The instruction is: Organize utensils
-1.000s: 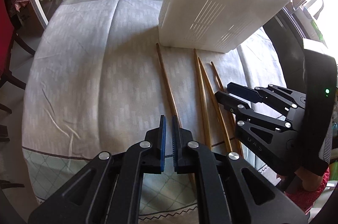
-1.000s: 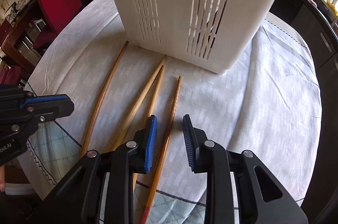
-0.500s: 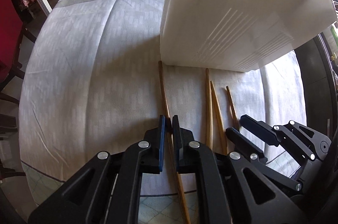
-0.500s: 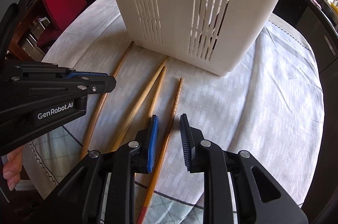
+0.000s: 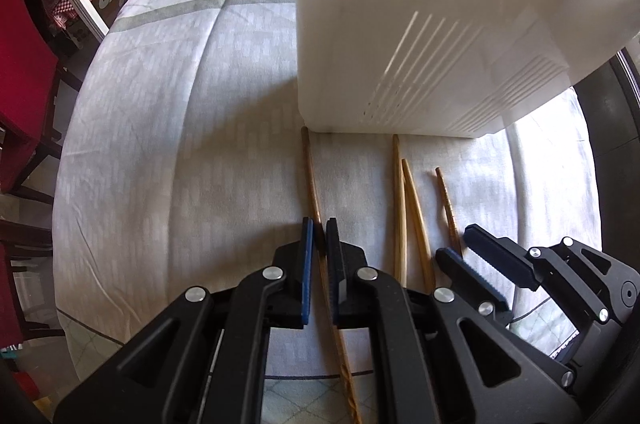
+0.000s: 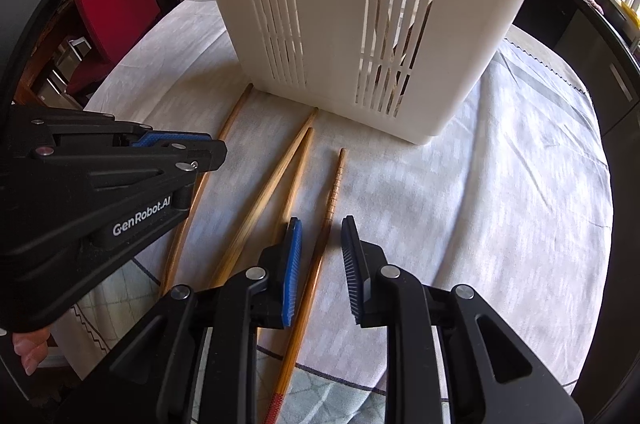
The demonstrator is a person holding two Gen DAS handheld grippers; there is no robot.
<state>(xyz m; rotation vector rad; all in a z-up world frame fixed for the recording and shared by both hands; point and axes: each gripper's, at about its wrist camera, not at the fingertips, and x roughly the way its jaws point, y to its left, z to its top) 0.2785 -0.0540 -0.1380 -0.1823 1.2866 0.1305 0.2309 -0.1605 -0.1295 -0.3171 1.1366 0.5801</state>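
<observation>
Chopsticks lie on the cloth-covered surface: the leftmost chopstick runs between the narrowly parted fingers of the left gripper, contact unclear. The right gripper, jaws wide, straddles the ridged chopstick. Between them lie two pale chopsticks. Ahead stands the white slotted utensil holder.
</observation>
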